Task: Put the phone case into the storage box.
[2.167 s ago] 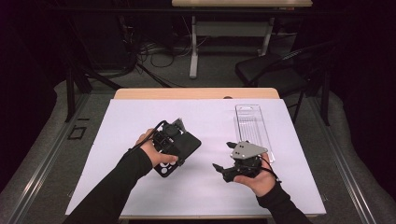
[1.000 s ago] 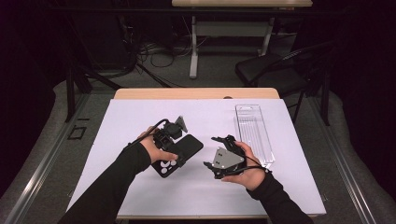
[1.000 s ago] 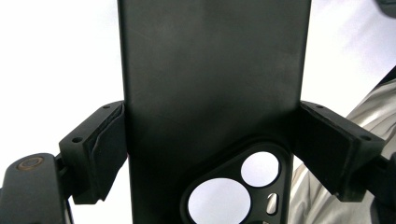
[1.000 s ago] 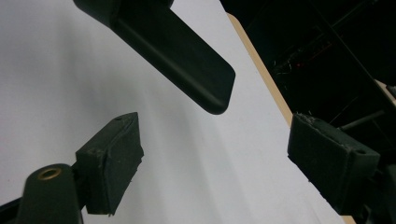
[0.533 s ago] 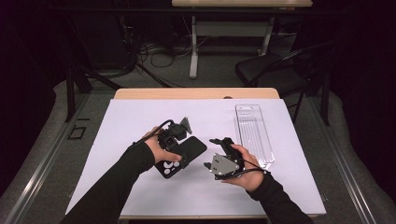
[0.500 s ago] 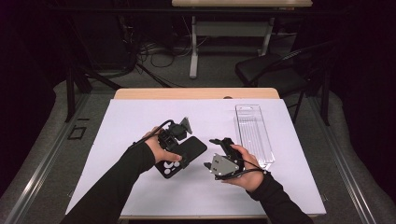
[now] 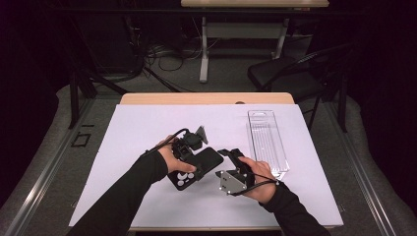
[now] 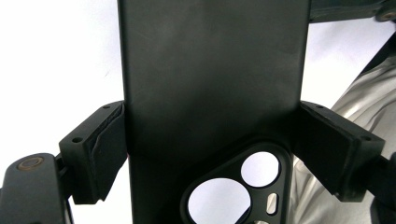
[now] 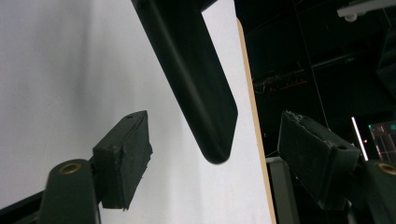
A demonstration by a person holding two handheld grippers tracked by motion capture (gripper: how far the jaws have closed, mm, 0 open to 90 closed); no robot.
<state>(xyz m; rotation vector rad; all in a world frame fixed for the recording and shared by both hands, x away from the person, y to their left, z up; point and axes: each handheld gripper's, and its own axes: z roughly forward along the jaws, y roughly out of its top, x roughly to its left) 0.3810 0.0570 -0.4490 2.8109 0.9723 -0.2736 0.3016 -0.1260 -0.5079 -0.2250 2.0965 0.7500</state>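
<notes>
While clamped, phone case (image 8: 210, 84) between left fingers (image 8: 98, 149).

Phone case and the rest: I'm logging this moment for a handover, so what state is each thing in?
Phone case: clamped by its long edges, lifted off the table, camera cutouts toward the left hand.
Left gripper: shut on the phone case.
Right gripper: open, jaws on either side of the case's free end, not touching.
Clear plastic package: lying flat on the white sheet, untouched.

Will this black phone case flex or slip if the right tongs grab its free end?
The matte black phone case looks thin, so probably light and slightly flexible. The left tongs hold its sides without visible bowing. Its rounded free end may slip.
</notes>
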